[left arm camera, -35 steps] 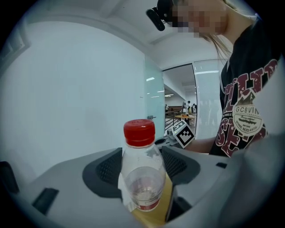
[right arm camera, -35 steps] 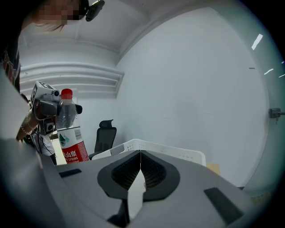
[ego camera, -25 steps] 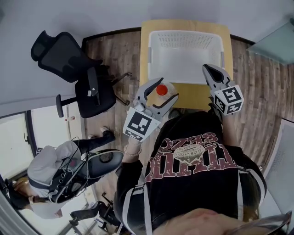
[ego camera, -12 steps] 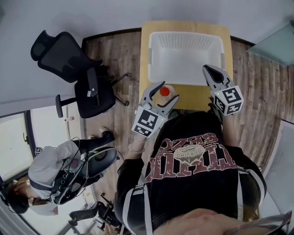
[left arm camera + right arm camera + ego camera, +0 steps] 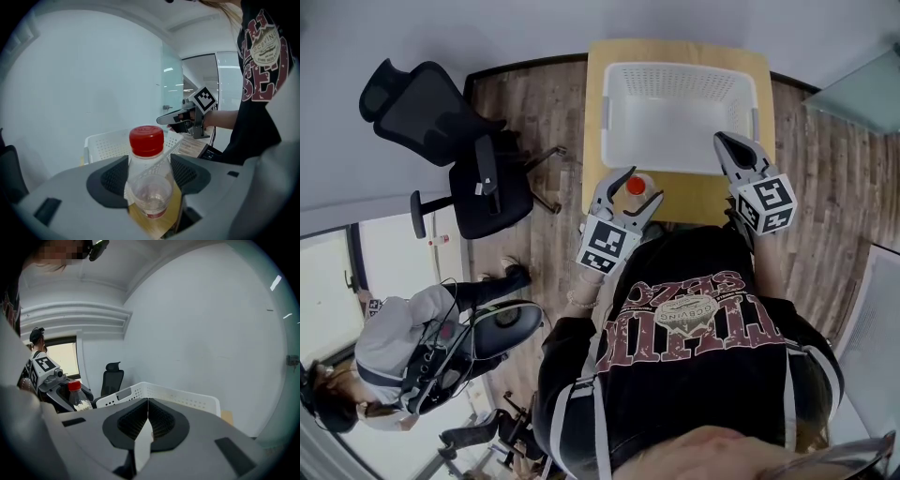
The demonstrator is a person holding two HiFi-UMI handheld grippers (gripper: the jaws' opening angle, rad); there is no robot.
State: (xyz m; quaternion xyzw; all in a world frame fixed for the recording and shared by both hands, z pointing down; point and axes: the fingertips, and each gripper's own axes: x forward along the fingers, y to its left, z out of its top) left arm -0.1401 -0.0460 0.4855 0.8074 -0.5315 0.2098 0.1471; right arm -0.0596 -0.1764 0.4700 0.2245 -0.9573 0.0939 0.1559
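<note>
Clamping the bottle at the desk's near-left corner, L gripper; R gripper shut, empty; basket holds 0 items.

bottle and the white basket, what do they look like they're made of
Bottle: likely thin clear plastic, glossy; the scene behind shows through its wall. Cap: probably opaque red plastic, smooth with a slight sheen. Basket: apparently moulded white plastic, matte, its walls and floor pierced by rows of small holes.

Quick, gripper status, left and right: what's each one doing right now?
Left gripper: shut on the clear plastic bottle with a red cap.
Right gripper: shut, holding nothing.
</note>
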